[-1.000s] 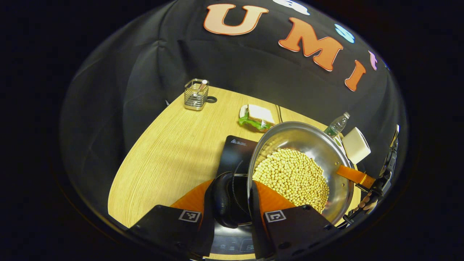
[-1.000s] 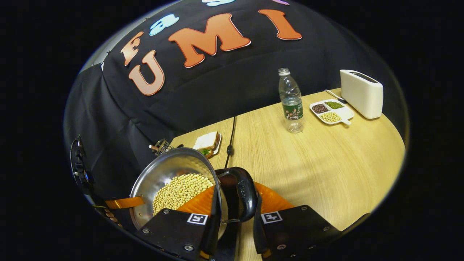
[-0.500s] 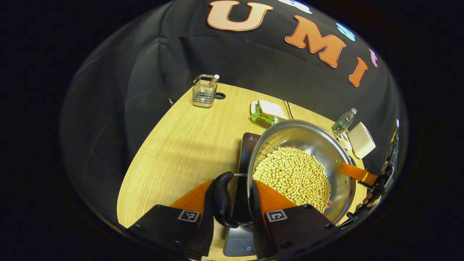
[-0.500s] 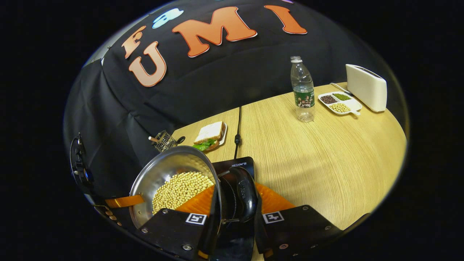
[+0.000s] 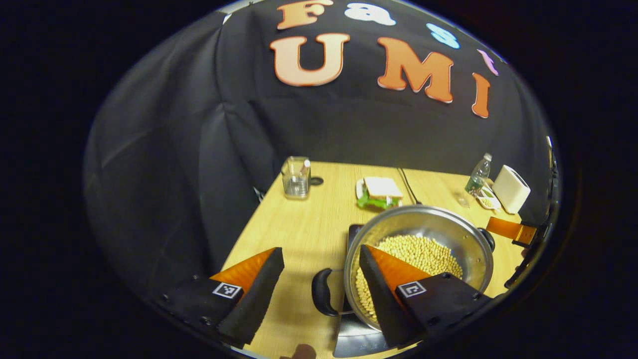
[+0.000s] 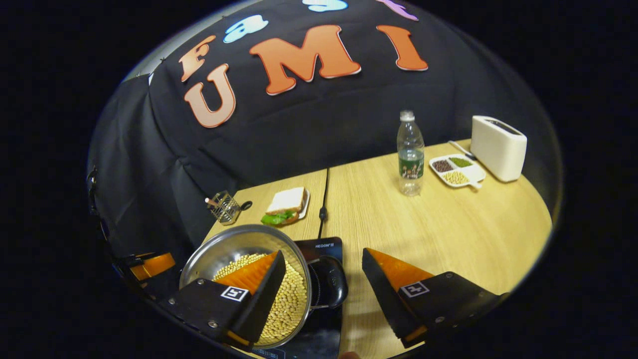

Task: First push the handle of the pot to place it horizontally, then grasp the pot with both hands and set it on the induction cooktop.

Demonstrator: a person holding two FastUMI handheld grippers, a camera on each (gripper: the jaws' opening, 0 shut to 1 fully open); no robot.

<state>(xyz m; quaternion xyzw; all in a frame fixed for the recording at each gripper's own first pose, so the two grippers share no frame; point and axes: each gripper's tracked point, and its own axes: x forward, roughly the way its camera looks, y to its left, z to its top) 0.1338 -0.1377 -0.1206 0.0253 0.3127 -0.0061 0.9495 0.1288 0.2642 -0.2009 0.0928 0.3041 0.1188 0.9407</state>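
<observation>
A steel pot (image 5: 451,232) full of soybeans (image 5: 418,252) sits on the black induction cooktop (image 5: 355,233). My left gripper (image 5: 320,252) is open. The pot's black side handle (image 5: 321,291) lies below the gap between the jaws, untouched. In the right gripper view the pot (image 6: 224,252) rests on the cooktop (image 6: 324,245), and my right gripper (image 6: 323,253) is open above the other black handle (image 6: 331,281). Each gripper also appears far off in the other's view: the right gripper (image 5: 513,232) and the left gripper (image 6: 149,264).
On the wooden table (image 6: 448,224) behind the pot are a sandwich on a plate (image 6: 284,204), a wire holder (image 6: 224,207) and a black cable (image 6: 323,199). Farther right stand a water bottle (image 6: 410,154), a divided dish of beans (image 6: 454,169) and a white toaster (image 6: 498,147).
Both grippers were shut on the pot's side handles and have opened and drawn back. The pot has levelled and now rests on the cooktop.
</observation>
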